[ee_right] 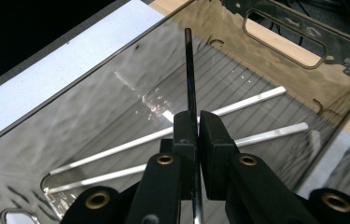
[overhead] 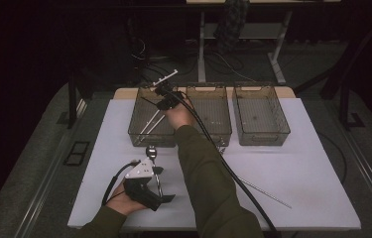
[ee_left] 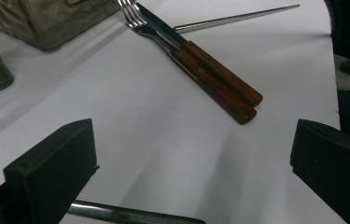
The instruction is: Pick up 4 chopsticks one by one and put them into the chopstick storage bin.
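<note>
My right gripper (overhead: 166,100) hangs over the left clear bin (overhead: 133,130), shut on a thin dark stick (ee_right: 190,70) that points away between its jaws. Two white sticks (ee_right: 242,108) lie on the floor of that bin (ee_right: 93,107). My left gripper (overhead: 161,185) rests near the table's front edge, its jaws open (ee_left: 191,149) with bare table between them. A metal spoon-like utensil (overhead: 152,150) lies beside it, its handle (ee_left: 130,215) running under one jaw. Ahead of the left gripper lie a fork and a knife with wooden handles (ee_left: 219,81), side by side.
A middle bin (overhead: 228,119) and a right bin (overhead: 286,126) stand in a row with the left one at the back of the white table (overhead: 302,163). A long metal rod (overhead: 265,192) lies on the table's right half. The right gripper's cable (overhead: 233,173) trails across the table.
</note>
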